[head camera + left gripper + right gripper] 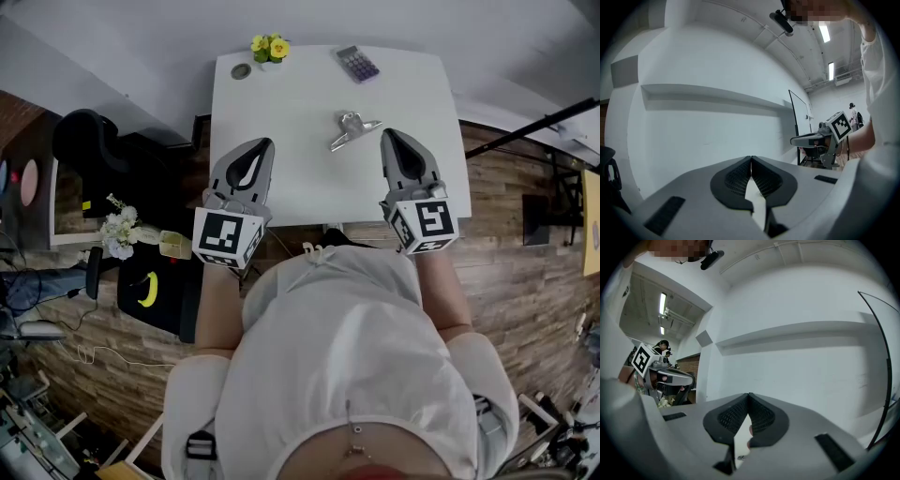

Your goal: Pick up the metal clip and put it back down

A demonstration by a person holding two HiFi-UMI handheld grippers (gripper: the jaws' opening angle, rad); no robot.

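- Silvery metal clip (352,129) is lying on the white table (281,103), just beyond my right gripper (390,137): either awaiting pickup or already set back.
- I'm holding it and my left gripper (264,143) fully closed, gripping nothing.

- The table (281,178) was plain white.
- The metal clip (352,129) was shiny silver.
- The left gripper (266,143) and the right gripper (388,135) were grey, with black pads (736,178) textured in a fine grid.
- Their cubes (225,237) bore black-and-white square markers.
- The flowers (270,45) were yellow with green leaves.
- The calculator (357,64) was grey with purplish keys.
- The floor (506,206) showed brown wood planks.
- The person's shirt (347,347) was white.
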